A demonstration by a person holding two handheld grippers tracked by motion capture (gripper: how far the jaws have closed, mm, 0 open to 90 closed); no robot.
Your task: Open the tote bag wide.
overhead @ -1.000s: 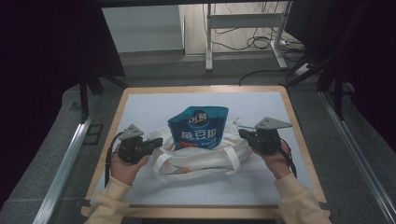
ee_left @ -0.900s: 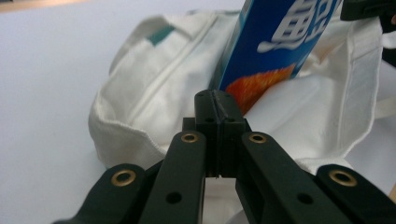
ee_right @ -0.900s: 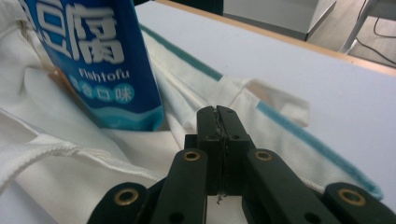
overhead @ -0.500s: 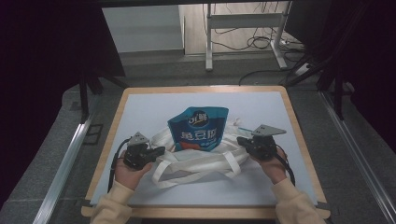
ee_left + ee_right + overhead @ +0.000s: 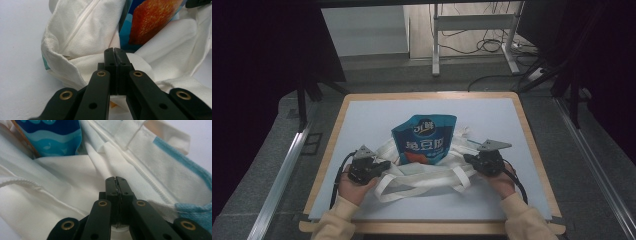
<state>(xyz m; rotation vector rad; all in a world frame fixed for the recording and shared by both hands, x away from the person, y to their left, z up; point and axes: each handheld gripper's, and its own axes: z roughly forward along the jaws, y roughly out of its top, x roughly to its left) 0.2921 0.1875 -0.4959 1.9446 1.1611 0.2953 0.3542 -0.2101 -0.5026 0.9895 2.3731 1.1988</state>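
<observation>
On the table [image 5: 362, 115], a pale sheet framed by a wooden rim, the left gripper [image 5: 382, 165] sits toward the near left corner, held in the person's left hand [image 5: 354, 187]. In the left gripper view its jaws are pressed flat together with a fold of the white cloth bag [image 5: 82, 32] pinched between them; the fabric bulges out on both sides of the tips and a zipper seam runs diagonally up the cloth above.

The white cloth bag [image 5: 427, 172] lies crumpled across the middle of the table, nearer the front edge than the back, its handles looping toward the person. Standing out of its mouth is a blue snack pouch [image 5: 424, 139], upright and leaning slightly back. The pouch carries a round white logo at the top and large white Chinese characters below it, too small to read with certainty; an orange-red patch shows at its lower left, seen close up in the left gripper view [image 5: 152, 20].

Toward the near right corner, the right gripper [image 5: 468, 159], in the right hand [image 5: 502, 182], has its jaws closed on the bag's cloth too. In the right gripper view the bag [image 5: 62, 180] bears a light blue trim strip, and the pouch [image 5: 50, 135] shows wave patterns.
</observation>
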